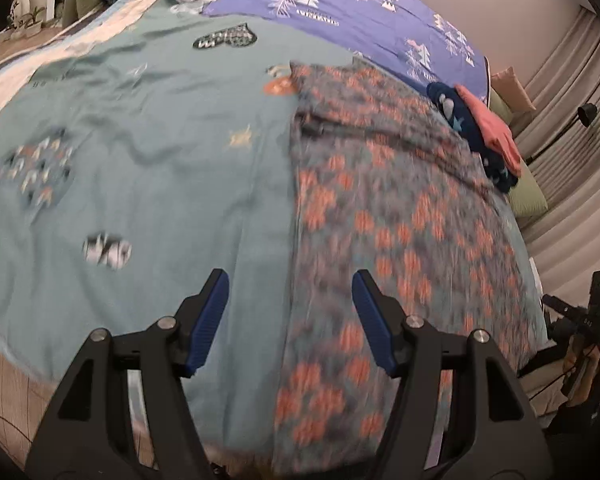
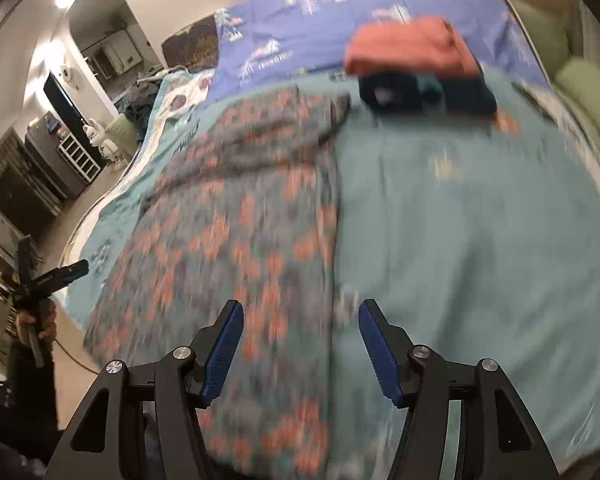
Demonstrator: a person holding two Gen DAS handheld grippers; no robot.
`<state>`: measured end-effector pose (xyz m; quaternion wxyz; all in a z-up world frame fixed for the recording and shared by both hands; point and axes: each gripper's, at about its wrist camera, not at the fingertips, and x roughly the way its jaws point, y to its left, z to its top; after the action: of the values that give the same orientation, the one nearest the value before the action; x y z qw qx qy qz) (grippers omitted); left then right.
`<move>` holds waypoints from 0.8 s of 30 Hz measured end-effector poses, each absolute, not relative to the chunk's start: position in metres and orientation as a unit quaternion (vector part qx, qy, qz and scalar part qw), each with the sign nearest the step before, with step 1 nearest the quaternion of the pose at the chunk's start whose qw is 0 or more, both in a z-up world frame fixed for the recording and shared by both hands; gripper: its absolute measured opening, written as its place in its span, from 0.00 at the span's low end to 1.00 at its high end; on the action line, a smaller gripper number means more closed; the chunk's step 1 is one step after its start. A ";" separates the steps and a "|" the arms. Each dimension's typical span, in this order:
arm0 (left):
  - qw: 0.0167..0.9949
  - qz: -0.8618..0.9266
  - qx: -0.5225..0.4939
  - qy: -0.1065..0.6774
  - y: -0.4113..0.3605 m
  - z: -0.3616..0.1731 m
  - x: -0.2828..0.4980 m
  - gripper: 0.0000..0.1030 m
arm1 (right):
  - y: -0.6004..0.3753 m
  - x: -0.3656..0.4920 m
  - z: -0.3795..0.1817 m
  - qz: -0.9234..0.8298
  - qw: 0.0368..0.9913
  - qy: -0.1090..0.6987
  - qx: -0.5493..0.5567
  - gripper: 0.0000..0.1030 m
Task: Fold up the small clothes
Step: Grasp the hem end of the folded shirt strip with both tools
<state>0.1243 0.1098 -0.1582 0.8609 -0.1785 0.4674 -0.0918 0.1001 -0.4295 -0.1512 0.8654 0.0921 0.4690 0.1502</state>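
Bed (image 1: 160,184): teal cover gives a broad flat folding surface.
Patterned garment (image 1: 380,216): spread flat, near, ready for folding.
Folded pile (image 2: 416,68): set far, out of the way.
Left gripper (image 1: 290,312): apart, empty, above the garment's edge.
Right gripper (image 2: 300,340): apart, empty, above the opposite edge.

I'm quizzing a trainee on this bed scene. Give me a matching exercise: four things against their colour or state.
Things:
1. floral garment
2. folded top on the pile
3. bedspread
4. left tool

Colour or state:
A. plain teal
B. open, holding nothing
C. salmon pink
D. grey with orange flowers, spread flat

Pairs: 1-D, 2-C, 3-A, 4-B
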 end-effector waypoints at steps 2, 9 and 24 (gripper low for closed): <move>0.850 -0.108 -0.192 0.478 0.110 -0.167 0.107 0.63 | -0.433 0.082 -0.162 0.148 0.859 0.478 0.105 0.59; 0.835 -0.153 -0.210 0.485 0.098 -0.184 0.071 0.63 | -0.428 0.044 -0.195 0.171 0.839 0.501 0.129 0.59; 0.812 -0.158 -0.304 0.473 0.104 -0.210 0.050 0.44 | -0.427 0.043 -0.217 0.179 0.831 0.500 0.168 0.58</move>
<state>0.0499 0.1039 -0.2102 0.8122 -0.3038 0.4725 -0.1576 0.0430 -0.4269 -0.2166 0.8305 0.1679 0.5000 0.1789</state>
